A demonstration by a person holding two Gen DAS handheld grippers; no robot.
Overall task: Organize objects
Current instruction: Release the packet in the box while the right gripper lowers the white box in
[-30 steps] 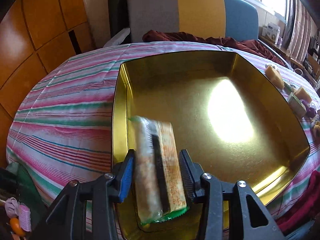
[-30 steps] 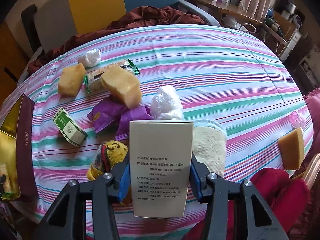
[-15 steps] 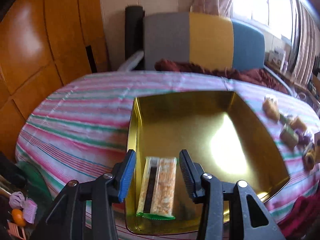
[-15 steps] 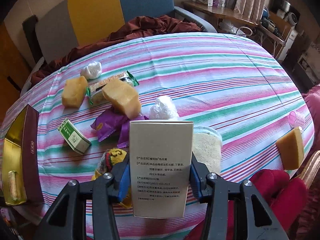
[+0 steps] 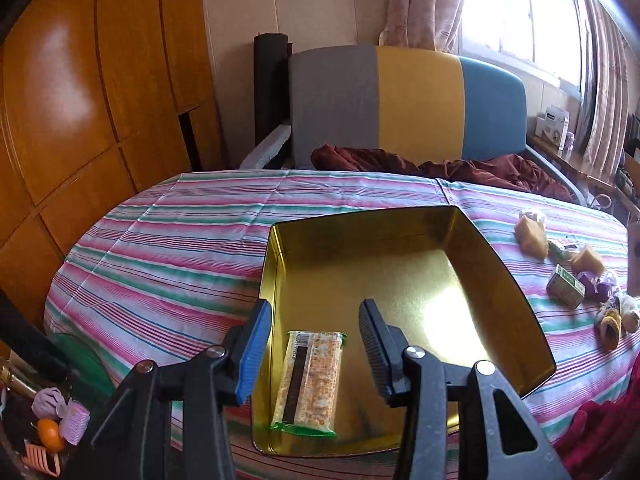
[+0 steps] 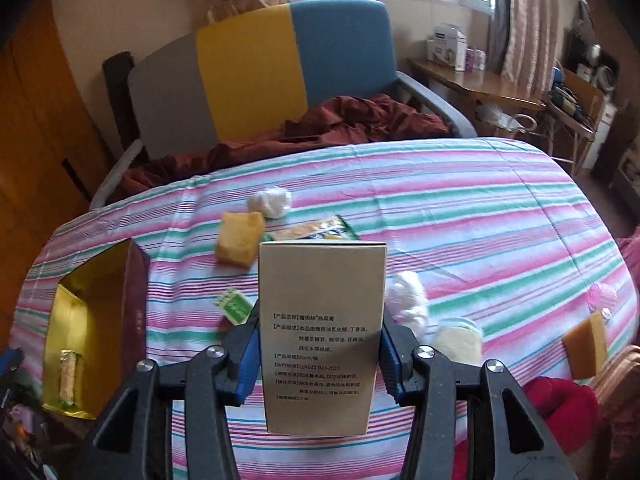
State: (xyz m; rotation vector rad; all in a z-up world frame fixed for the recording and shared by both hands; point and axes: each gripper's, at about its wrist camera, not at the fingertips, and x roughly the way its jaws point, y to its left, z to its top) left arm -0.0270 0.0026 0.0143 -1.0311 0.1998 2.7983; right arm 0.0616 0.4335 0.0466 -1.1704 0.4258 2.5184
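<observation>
Gold-lined and shallow, the tin tray (image 5: 496, 264) sits on the left part of the striped tablecloth (image 5: 168, 264), with one wrapped snack bar (image 5: 310, 378) lying flat in its near left corner. The bar's long axis runs near to far, its barcode end pointing away towards the chair (image 5: 400, 100). Above it hangs the left gripper (image 5: 314, 350), jaws spread and empty, clear of the bar.

Further right, loose items lie scattered on the cloth: a yellow sponge block (image 6: 239, 240), a small green box (image 6: 234, 306), a white crumpled bag (image 6: 270, 202), a green snack packet (image 6: 316, 230) and, near the right edge, another sponge block (image 6: 586, 346).

In the right wrist view, the right gripper (image 6: 320, 354) pinches a tall beige carton (image 6: 322, 336) by its two side faces. The carton stands upright above the table, long axis vertical, printed face towards the camera, its top edge pointing to the far side.
</observation>
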